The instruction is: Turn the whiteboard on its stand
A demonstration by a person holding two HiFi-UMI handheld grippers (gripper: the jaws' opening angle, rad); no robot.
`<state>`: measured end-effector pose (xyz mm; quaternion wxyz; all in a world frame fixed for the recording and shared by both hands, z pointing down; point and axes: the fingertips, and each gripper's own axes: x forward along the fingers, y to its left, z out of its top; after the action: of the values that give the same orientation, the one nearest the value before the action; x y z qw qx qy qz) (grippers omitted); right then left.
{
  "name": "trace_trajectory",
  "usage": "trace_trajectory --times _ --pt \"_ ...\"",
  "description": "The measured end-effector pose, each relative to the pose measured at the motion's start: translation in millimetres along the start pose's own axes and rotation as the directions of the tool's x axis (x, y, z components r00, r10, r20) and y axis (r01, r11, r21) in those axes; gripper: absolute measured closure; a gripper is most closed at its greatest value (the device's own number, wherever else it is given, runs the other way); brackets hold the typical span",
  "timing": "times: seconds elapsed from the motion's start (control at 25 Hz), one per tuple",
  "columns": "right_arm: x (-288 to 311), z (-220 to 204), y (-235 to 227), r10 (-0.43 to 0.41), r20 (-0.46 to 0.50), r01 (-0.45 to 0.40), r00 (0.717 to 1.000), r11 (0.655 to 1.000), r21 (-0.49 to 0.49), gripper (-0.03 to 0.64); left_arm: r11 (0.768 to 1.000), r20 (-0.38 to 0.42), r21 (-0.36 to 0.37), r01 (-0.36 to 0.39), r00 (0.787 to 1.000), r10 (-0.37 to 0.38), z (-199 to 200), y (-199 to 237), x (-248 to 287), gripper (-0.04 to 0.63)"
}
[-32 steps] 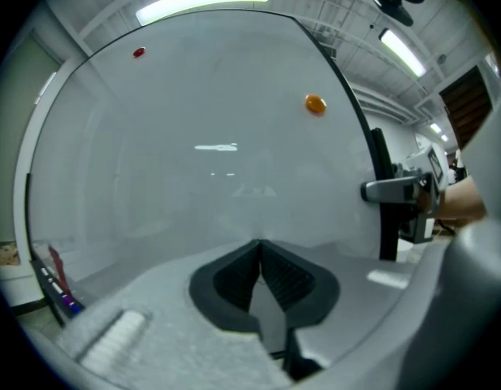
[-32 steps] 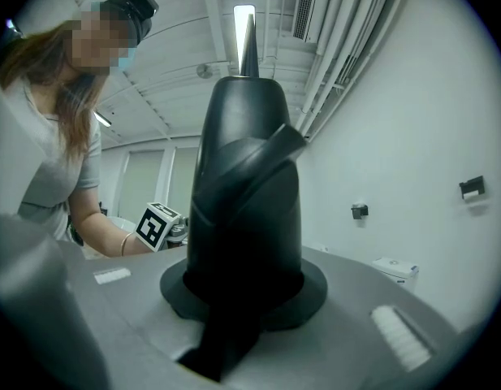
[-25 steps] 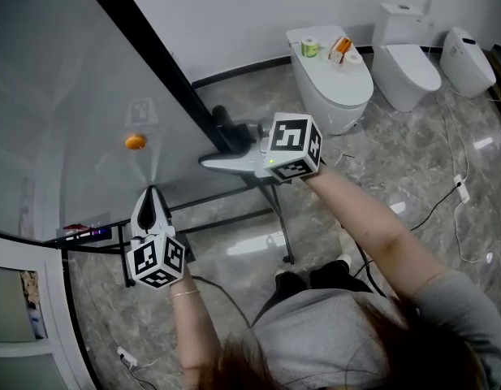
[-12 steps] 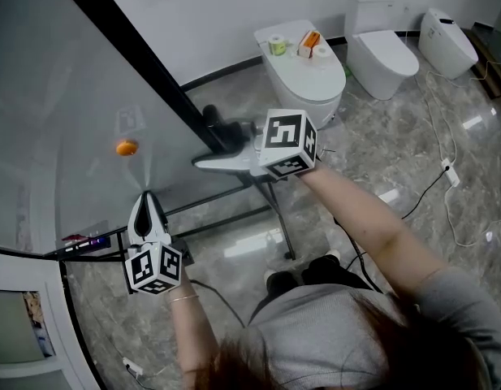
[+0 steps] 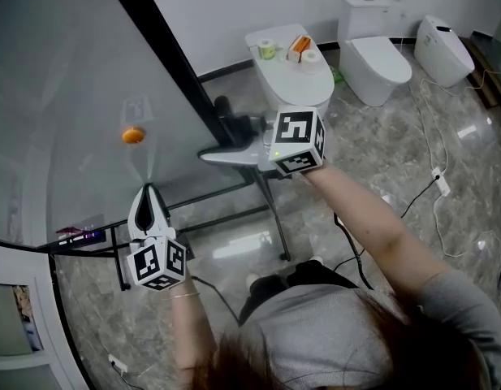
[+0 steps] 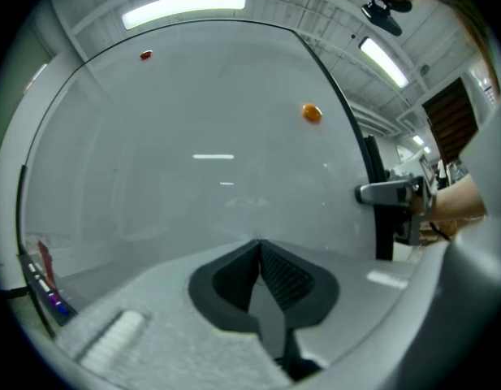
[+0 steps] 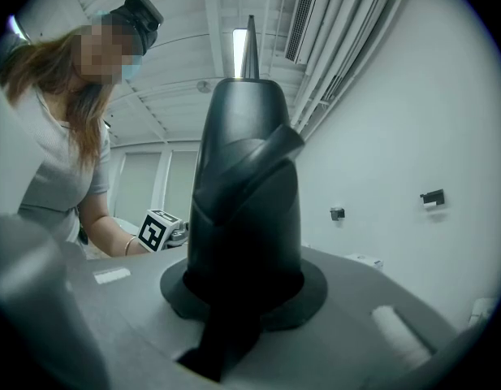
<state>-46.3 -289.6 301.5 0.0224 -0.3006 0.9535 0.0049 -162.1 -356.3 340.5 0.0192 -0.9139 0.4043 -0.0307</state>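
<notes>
The whiteboard (image 5: 63, 96) fills the left of the head view, with its black frame (image 5: 165, 47) running diagonally down to the stand. An orange magnet (image 5: 133, 136) sticks to its face. My right gripper (image 5: 213, 156) reaches level to the frame's edge and is shut on it. In the right gripper view its dark pads (image 7: 248, 136) fill the middle and hide the contact. My left gripper (image 5: 149, 192) points at the board's face with its jaws shut and nothing between them. The left gripper view shows the tip (image 6: 258, 246) at the board (image 6: 193, 136).
The stand's black legs (image 5: 274, 218) and cross rail (image 5: 209, 197) stand on a glossy marble floor. A pen tray (image 5: 79, 236) runs along the board's lower edge. Three toilets (image 5: 295, 71) line the far wall, and cables (image 5: 429, 185) trail across the floor at right.
Both grippers have shifted sideways together with the board's edge, and neither grip has changed. The toilets and the floor have slid left in the head view.
</notes>
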Motion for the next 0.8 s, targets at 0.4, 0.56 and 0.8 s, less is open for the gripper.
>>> trace_trajectory --times 0.4,0.56,0.8 --pt "-45 -4 -13 -0.005 0.015 0.005 1.000 1.000 -0.004 0.535 0.992 0.034 -0.015 0.124 0.992 -0.123 -17 -86 22 0.588" --pt "-76 -6 -13 -0.022 0.034 0.022 0.999 1.000 -0.004 0.529 0.981 0.071 -0.067 0.180 0.982 -0.175 -18 -110 24 0.592" --pt "-140 1 -12 -0.051 0.061 0.052 0.997 0.999 -0.015 0.515 0.958 0.097 -0.064 0.278 0.958 -0.271 -10 -171 30 0.592"
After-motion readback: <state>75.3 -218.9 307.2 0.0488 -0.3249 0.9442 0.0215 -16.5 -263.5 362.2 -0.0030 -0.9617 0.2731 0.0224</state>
